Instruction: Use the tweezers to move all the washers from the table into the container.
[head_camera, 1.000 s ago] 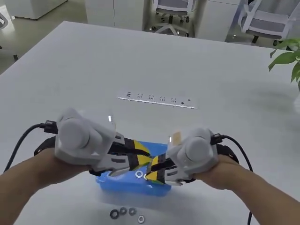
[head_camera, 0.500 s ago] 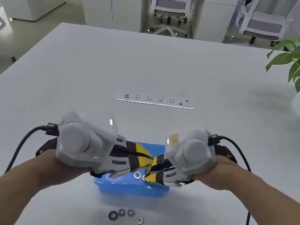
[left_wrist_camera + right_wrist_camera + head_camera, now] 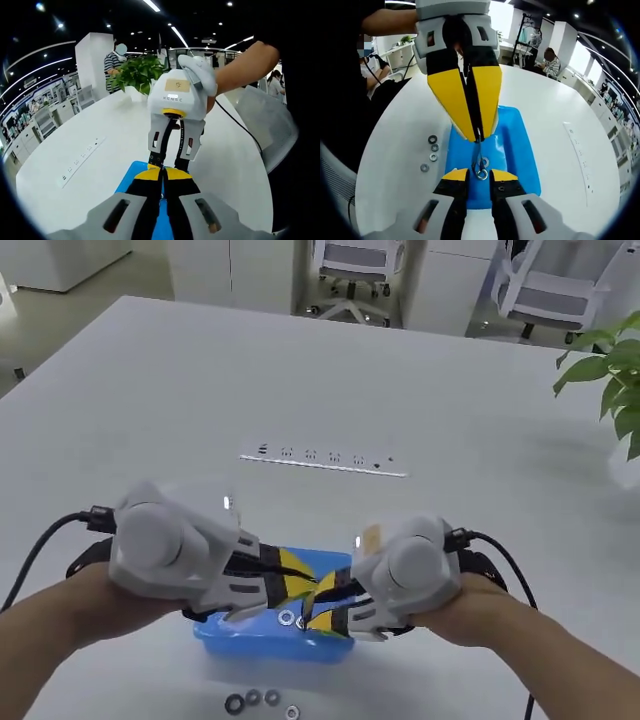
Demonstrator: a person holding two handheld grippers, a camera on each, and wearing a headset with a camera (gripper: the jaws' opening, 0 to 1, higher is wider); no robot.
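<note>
If your right gripper (image 3: 479, 175) nudges the tweezers (image 3: 476, 152), the washer (image 3: 481, 174) at their tip could flick past the blue container (image 3: 520, 150) onto the bench (image 3: 395, 150), beside four loose washers (image 3: 433, 157). Your left gripper (image 3: 477, 137) is clenched on the tweezers. The right faces it nose to nose over the container, jaws slightly parted around the tip.

Left gripper (image 3: 477, 136) and right gripper (image 3: 479, 173) sit nose to nose over the container (image 3: 520, 150), tweezers (image 3: 477, 156) between them. Four washers (image 3: 433, 147) lie on the table (image 3: 395, 150) off the right gripper's left side, and the power strip (image 3: 322, 461) is well beyond both.
</note>
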